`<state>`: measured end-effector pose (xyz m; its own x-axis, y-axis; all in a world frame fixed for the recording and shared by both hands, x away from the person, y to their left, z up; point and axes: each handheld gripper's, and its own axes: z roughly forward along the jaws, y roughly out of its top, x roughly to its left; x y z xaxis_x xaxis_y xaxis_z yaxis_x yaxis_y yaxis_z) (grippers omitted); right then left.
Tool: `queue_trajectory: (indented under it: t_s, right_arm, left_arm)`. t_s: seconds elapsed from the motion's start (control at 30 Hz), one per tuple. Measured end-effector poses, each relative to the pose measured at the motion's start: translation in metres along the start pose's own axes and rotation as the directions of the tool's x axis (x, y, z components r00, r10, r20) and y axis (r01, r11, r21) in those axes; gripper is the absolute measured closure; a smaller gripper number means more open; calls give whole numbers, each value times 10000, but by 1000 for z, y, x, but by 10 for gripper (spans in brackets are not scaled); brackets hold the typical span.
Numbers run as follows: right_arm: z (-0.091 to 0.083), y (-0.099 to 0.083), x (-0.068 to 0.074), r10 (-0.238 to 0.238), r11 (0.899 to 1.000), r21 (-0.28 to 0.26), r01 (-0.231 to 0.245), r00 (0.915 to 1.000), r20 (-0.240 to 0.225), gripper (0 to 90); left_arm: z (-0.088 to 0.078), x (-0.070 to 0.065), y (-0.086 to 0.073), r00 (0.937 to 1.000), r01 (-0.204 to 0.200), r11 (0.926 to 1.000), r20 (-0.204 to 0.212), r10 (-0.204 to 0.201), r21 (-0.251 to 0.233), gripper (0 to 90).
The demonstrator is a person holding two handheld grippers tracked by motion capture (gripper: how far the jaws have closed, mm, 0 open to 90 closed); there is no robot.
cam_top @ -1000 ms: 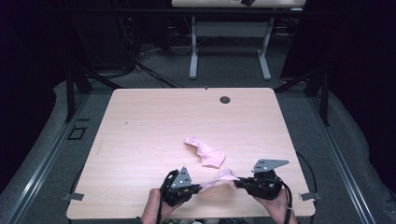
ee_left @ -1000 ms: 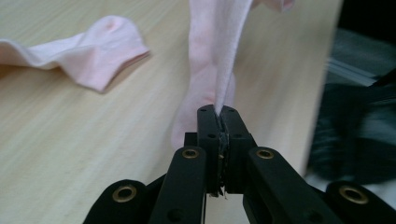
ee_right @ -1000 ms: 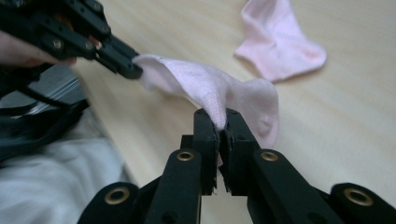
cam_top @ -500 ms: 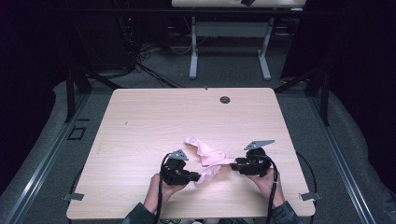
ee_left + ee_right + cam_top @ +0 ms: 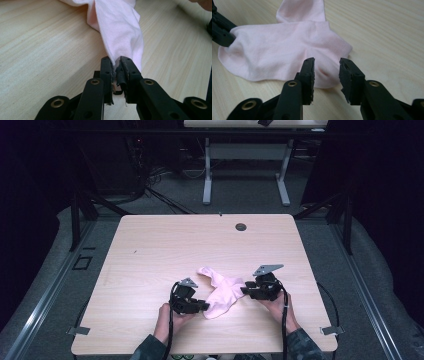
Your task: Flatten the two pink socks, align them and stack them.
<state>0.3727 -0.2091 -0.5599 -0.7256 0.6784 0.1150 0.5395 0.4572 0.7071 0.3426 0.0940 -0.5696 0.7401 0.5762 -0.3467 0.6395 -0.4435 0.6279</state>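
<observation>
Down at the near edge of the table you've got 2 hands coming in, each with a gripper, and they sit either side of a pale pink sock.

The left gripper has a bit of the sock's edge between its jaws. In the left gripper view the fabric runs straight into the narrow gap at the tips, and the jaws have just been easing open a little, so it's a light pinch at best, but the cloth is still caught there.

The right gripper isn't holding anything. Its jaws stand apart with a clear gap and have just been closing in a touch, with the sock lying flat on the wood right in front of the tips. Can't tell if the tips actually touch the cloth.

The sock itself is crumpled, spread between the 2 grippers in the near-middle of the tabletop. Further back there's a small dark round hole near the far edge, and past that the legs of another table on the grey floor.
</observation>
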Motion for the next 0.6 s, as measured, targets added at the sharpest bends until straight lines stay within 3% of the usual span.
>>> queue_trajectory:
  t_s: [0.03, 0.17, 0.27, 0.33, 0.4, 0.43, 0.57, 0.6]
  right_arm:
    - [0, 5, -5, 25, 10000, -79, -26, 10000, -86, 579]
    - [2, 20, -15, -138, 9999, -81, 135, 9993, -334, 538]
    - [15, 34, -25, -53, 9996, 290, 76, 9968, -799, 478]
    - [20, 37, -28, -71, 9984, 554, 120, 9962, -872, 479]
    - [33, 39, -29, -114, 9935, 1120, 218, 9956, -929, 577]
    - [33, 39, -29, -114, 9935, 1120, 218, 9956, -929, 577]
    - [39, 36, -23, -458, 9899, 1287, 586, 9939, -1001, 816]
    - [39, 36, -23, -458, 9899, 1287, 586, 9939, -1001, 816]
  left_arm:
    - [0, 0, -1, 10000, 74, 10000, 0, -74, -19, 775]
    - [-1, 1, -3, 9997, 235, 9997, -35, -235, -29, 730]
    - [-1, -1, -6, 9997, 247, 9997, -72, -247, 0, 706]
    - [0, -1, -7, 9996, 269, 9996, -79, -269, 27, 712]
    - [0, -1, -7, 9995, 288, 9996, -163, -287, 21, 740]
    - [0, -1, -7, 9995, 243, 9997, -192, -243, 30, 740]
    - [1, -3, -7, 9995, 41, 10000, -326, -39, 51, 843]
    - [1, -3, -7, 9995, 19, 10000, -306, -17, 71, 843]
